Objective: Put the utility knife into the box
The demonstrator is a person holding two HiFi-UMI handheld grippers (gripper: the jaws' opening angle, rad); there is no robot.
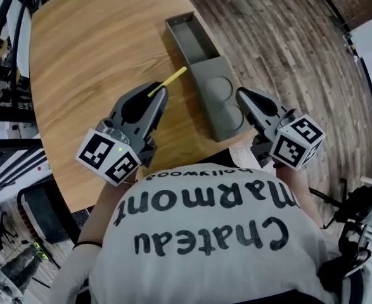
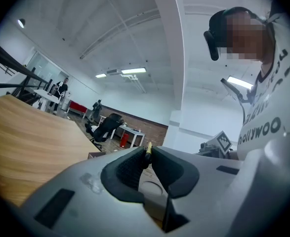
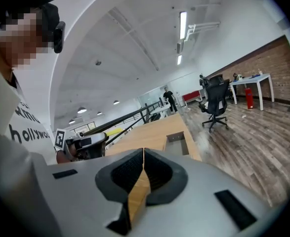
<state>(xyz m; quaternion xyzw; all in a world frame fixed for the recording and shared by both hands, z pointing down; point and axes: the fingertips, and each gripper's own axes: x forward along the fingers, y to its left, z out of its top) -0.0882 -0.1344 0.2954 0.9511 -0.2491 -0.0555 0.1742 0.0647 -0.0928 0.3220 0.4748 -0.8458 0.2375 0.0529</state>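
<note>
A thin yellow utility knife [image 1: 168, 81] sticks out from my left gripper [image 1: 159, 92], which is shut on its near end and held above the wooden table [image 1: 84, 43]. In the left gripper view the knife's yellow tip [image 2: 148, 147] shows pinched between the closed jaws. The grey box [image 1: 206, 68] lies just right of the knife; its far part is an open tray, its near part a panel with two round recesses. My right gripper [image 1: 241, 94] hovers over the box's near right corner, shut with nothing in it. The box's open tray [image 3: 178, 143] shows in the right gripper view.
The table's right edge runs close beside the box, with wood-plank floor [image 1: 287, 43] beyond. The person's white printed shirt [image 1: 205, 233] fills the near side. An office chair [image 3: 216, 101] and desks stand far off on the floor.
</note>
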